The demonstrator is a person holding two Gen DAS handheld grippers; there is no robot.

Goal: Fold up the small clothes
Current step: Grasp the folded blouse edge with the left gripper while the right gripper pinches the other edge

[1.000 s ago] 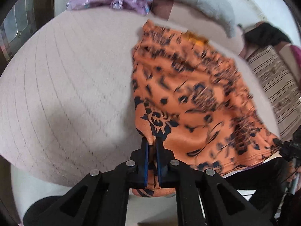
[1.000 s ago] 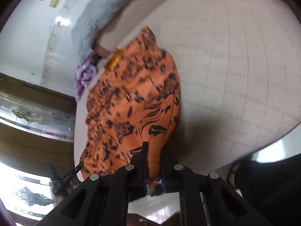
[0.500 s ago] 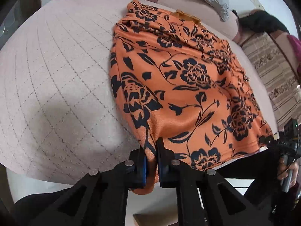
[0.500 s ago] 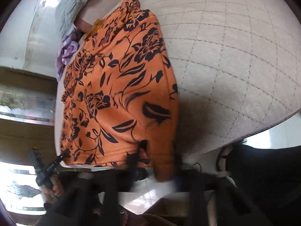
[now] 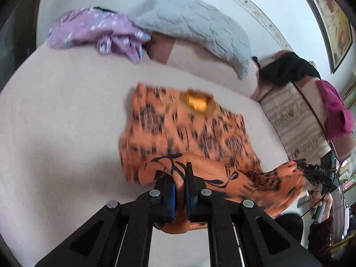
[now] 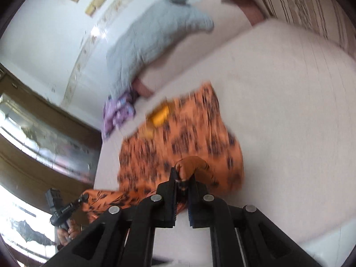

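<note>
An orange garment with a black flower print (image 5: 189, 129) (image 6: 184, 138) lies on a pale quilted bed (image 5: 66, 122) (image 6: 289, 111). Its near hem is raised off the bed and stretched between both grippers. My left gripper (image 5: 180, 178) is shut on the hem's left corner. My right gripper (image 6: 183, 179) is shut on the right corner. Each gripper also shows in the other view, gripping its corner: the right gripper (image 5: 300, 166) and the left gripper (image 6: 83, 198). A yellow label (image 5: 198, 102) shows at the garment's far end. Motion blurs the far cloth.
A purple patterned garment (image 5: 98, 33) lies at the bed's far left beside a grey quilted pillow (image 5: 195, 26). A black cloth (image 5: 287, 69) and a magenta cloth (image 5: 333, 109) hang on striped furniture (image 5: 296, 115) at the right. Dark wooden doors (image 6: 33, 133) stand beyond the bed.
Both grippers have risen and moved towards the garment's far end with the hem in them. The near edge has come off the bed and arches over the rest of the cloth.
</note>
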